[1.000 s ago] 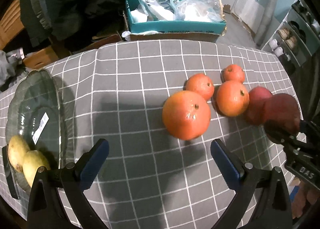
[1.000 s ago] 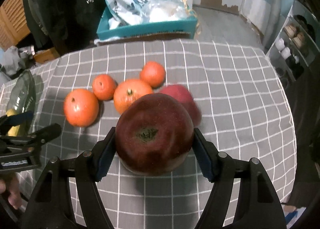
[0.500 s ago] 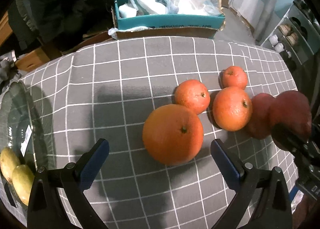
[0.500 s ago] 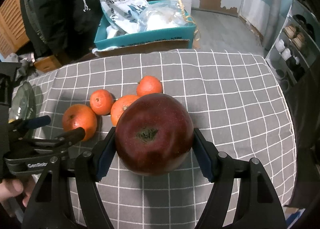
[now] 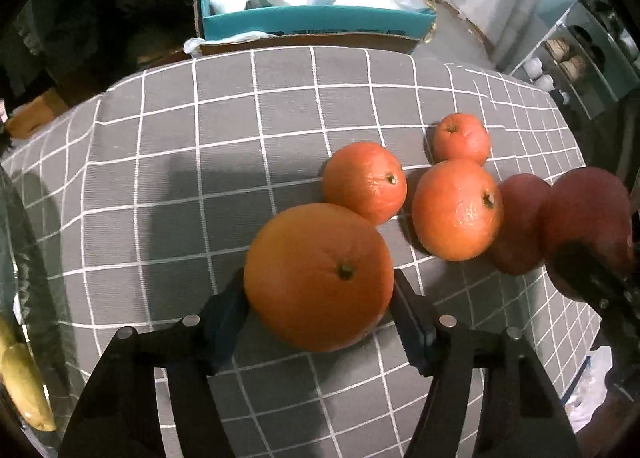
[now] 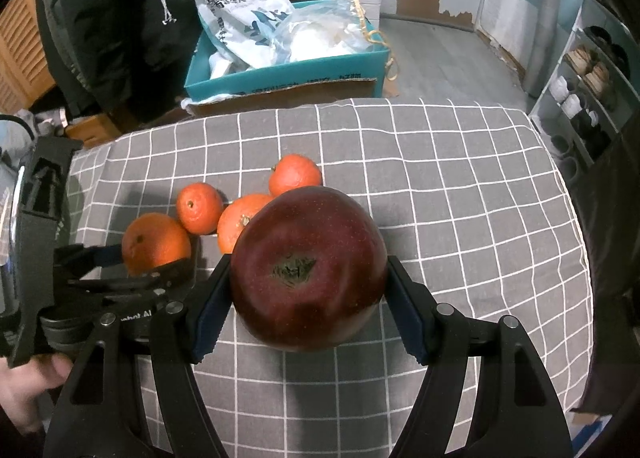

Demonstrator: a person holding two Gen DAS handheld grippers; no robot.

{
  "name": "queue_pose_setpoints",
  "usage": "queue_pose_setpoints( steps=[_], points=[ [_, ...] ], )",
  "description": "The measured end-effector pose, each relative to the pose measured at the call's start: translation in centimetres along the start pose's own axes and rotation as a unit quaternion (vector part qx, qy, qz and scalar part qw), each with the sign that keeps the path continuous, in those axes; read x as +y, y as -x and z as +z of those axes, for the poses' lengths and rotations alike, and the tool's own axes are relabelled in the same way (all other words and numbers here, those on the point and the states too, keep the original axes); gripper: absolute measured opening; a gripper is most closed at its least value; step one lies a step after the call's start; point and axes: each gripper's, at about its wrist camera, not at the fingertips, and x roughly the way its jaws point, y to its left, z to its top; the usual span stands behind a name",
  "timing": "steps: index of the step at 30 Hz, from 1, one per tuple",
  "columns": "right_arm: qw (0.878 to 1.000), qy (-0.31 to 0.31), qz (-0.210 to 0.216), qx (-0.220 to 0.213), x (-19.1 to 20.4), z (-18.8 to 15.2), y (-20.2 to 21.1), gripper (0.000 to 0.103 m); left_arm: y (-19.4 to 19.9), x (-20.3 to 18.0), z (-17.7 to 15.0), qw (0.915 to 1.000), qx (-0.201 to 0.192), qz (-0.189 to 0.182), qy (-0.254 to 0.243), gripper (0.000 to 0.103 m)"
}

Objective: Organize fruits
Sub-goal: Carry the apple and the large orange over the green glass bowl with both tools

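My left gripper (image 5: 320, 322) has come down over the biggest orange (image 5: 318, 276), and its jaws have just been closing: a moment ago they stood wide with the fruit lying ahead of them, now the orange sits between the blue pads, and both pads seem to touch its sides. I judge that I am grasping it, though it rests on the bench (image 5: 168, 185) and is not yet lifted. My right gripper (image 6: 308, 312) has not changed; its jaws stay clenched on the dark red apple (image 6: 308, 272), which hangs above the checked cloth.

For the task this means two fruits are in hand at once. Three smaller oranges (image 5: 458, 209) and a second red apple (image 5: 522, 227) lie close together on the bench, waiting. At the far left edge of the left view is a glass plate (image 5: 36, 242) with yellow-green fruit (image 5: 24, 382) on it; probably the orange must go there.

Writing: the white bag (image 6: 236, 5) in the teal box (image 6: 288, 75) carries dark printed characters, and the last one looks like the character for rice. On the body of my left gripper, in the right view, I read white letters like "bot AI", partly hidden.
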Motion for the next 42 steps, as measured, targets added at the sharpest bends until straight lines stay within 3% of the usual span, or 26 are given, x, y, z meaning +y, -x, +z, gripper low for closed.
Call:
queue_pose_setpoints(
  steps=[42],
  points=[
    [0.998, 0.035, 0.0, -0.052, 4.2, 1.2, 4.4, 0.072, 13.3, 2.9, -3.2, 0.991, -0.134, 0.008, 0.002, 0.067]
  ],
)
